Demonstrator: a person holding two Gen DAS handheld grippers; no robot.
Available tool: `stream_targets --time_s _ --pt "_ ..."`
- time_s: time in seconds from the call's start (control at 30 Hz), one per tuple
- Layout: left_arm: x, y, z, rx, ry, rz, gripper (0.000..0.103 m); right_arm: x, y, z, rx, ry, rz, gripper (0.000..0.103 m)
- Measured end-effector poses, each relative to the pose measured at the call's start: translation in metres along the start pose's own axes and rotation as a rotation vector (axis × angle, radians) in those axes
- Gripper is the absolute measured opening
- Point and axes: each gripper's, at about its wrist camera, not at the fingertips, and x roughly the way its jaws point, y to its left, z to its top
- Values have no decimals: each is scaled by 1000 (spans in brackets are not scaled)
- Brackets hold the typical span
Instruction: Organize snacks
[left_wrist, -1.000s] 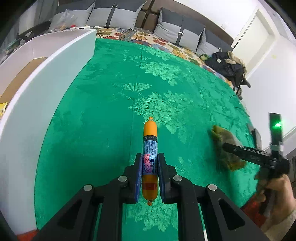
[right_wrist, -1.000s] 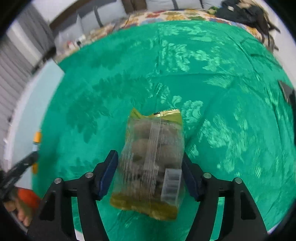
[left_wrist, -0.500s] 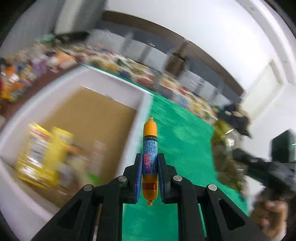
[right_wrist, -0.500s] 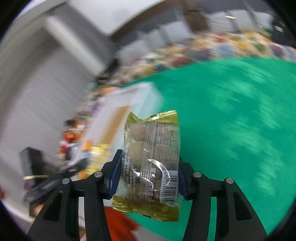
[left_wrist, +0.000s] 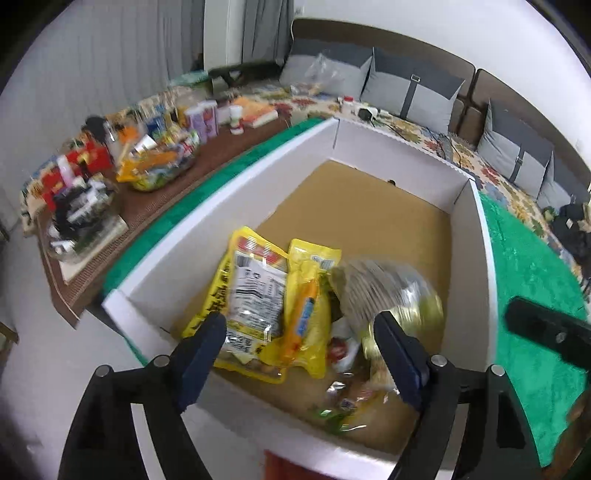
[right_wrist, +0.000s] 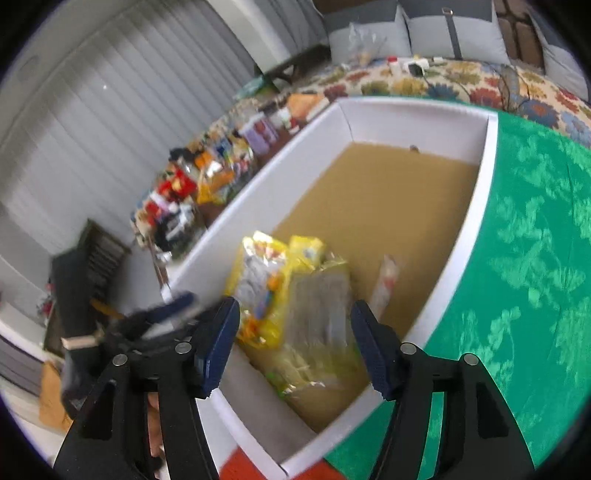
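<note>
Both grippers hang open over the near end of a white box (left_wrist: 229, 184) with a brown floor. My left gripper (left_wrist: 299, 350) is empty; the orange sausage (left_wrist: 301, 317) lies below it on yellow snack packs (left_wrist: 255, 295). My right gripper (right_wrist: 291, 343) is empty; the clear pack of brown snacks (right_wrist: 321, 314) is blurred just below it in the box, and also shows blurred in the left wrist view (left_wrist: 384, 291). The box (right_wrist: 480, 206) holds several other packs at its near end. The left gripper shows blurred in the right wrist view (right_wrist: 159, 317).
Green cloth (left_wrist: 532, 266) covers the table right of the box. A low brown table (left_wrist: 122, 192) left of it carries many snacks and bottles. A sofa with grey cushions (left_wrist: 413, 92) stands behind. The far half of the box floor (right_wrist: 388, 192) is bare.
Both grippers swung from the green cloth to over the box and opened. The sausage and the clear snack pack left the jaws and dropped into the box.
</note>
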Motion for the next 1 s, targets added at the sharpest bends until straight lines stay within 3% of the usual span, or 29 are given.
stream_targets --time_s 0.1,0.2,0.3,0.37,0.7,1.0 --pt "-20 -8 -4 49 -76 53 86 -23 4 -2 -66 -49 -62 70" --pt "-47 -19 -1 85 -185 104 102 -51 15 -2 -150 -140 -136 81" --pt "-68 -26 4 91 -269 175 103 -68 25 0 -208 -194 -206 85" --pt "-74 -27 6 91 -242 212 103 -74 33 1 -238 -207 -246 85" --pt "-86 -21 6 48 -190 233 103 -74 56 -6 -297 -189 -282 85" --pt "-86 -19 2 72 -195 258 103 -64 69 -9 -329 -149 -294 85"
